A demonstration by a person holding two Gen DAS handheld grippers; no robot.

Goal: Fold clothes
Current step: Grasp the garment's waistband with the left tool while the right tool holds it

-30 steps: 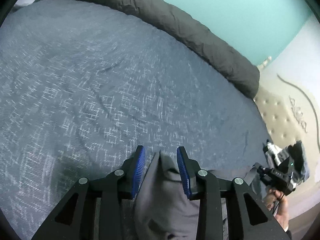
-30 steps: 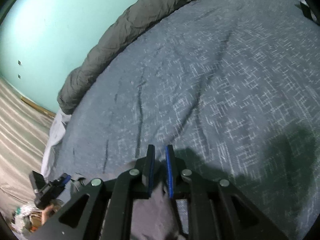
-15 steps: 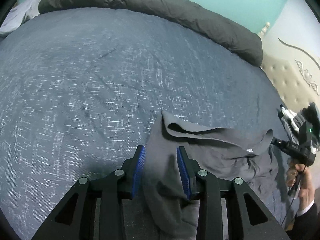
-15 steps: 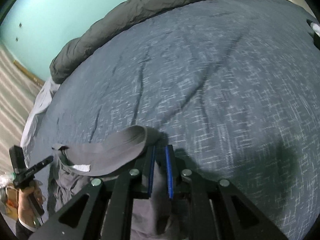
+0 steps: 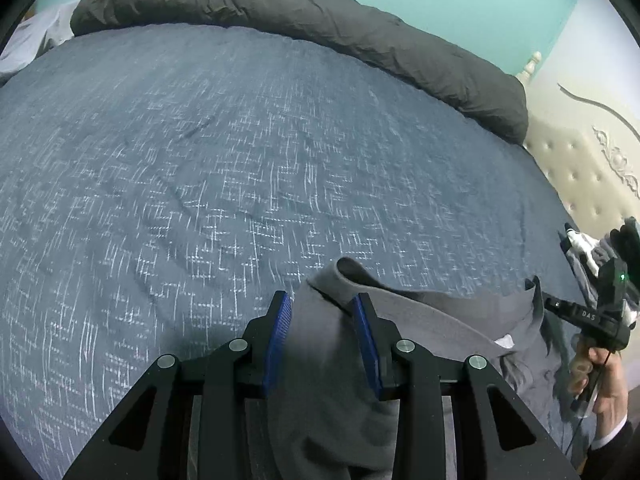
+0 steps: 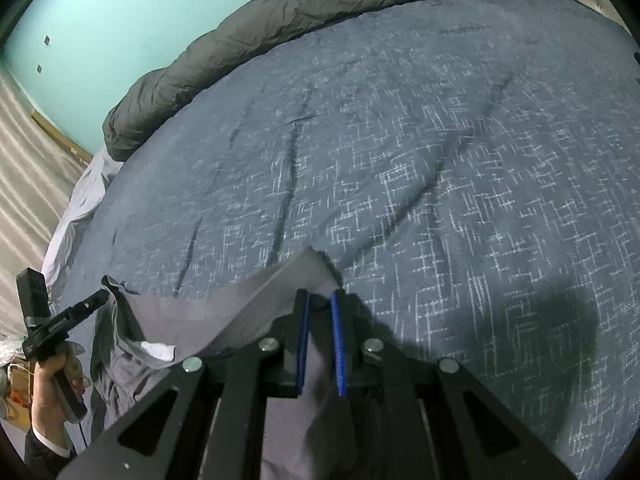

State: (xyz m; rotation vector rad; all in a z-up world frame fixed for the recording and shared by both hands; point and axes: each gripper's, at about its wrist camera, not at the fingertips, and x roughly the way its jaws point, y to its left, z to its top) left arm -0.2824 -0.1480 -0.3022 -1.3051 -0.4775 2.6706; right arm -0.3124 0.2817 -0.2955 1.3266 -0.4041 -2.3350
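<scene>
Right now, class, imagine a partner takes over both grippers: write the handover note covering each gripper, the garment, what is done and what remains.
Left gripper: fingers apart, grey garment bunched between them; firm grip cannot be confirmed.
Right gripper: nearly shut on the garment's other top corner.
Garment: top edge stretched between both grippers above the blue bedspread, the rest hanging and crumpled below.
Done: picked up and spread.
Left: lay it flat on the bedspread, then make every fold.

Grey garment (image 5: 420, 316) on blue, white-flecked bedspread (image 5: 240, 168).
</scene>
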